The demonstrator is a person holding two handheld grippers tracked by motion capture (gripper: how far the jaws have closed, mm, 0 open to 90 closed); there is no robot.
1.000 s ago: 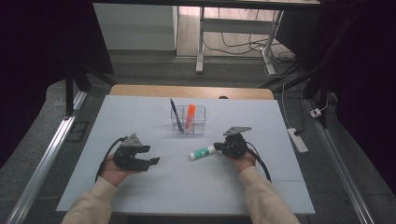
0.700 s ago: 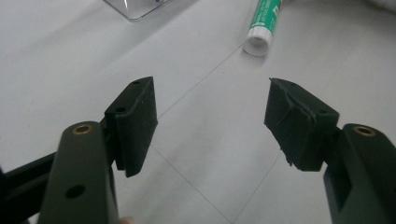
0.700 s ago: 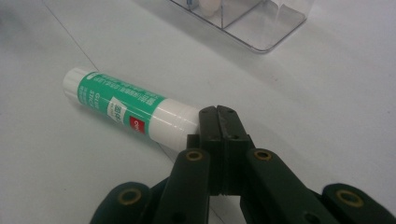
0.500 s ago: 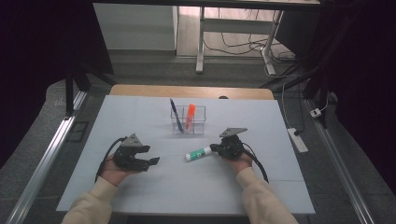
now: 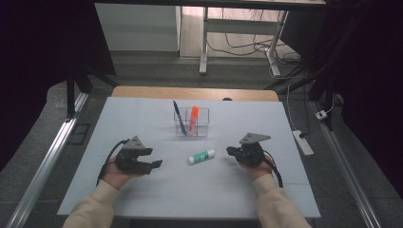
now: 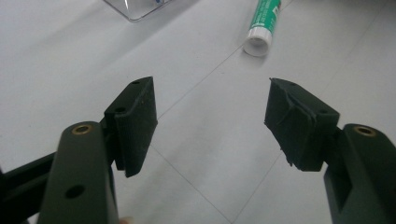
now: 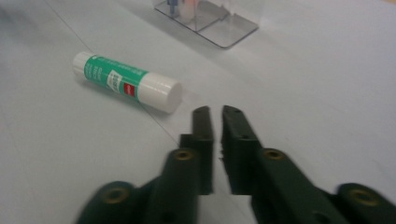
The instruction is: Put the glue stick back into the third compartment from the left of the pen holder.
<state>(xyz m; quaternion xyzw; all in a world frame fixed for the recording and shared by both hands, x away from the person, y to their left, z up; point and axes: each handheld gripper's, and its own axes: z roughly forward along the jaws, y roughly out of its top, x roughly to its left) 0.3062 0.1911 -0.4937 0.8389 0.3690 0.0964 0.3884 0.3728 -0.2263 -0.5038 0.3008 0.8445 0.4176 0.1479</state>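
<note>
I saw the glue stick lying free on the table, just off my right gripper, whose jaws had just been parting, nothing between. Its label print was probably too blurred to read. My left gripper gaped empty.

A pale grey table stands on a grey floor. Behind it, cables trail around white desk legs; dark surroundings flank both sides.
</note>
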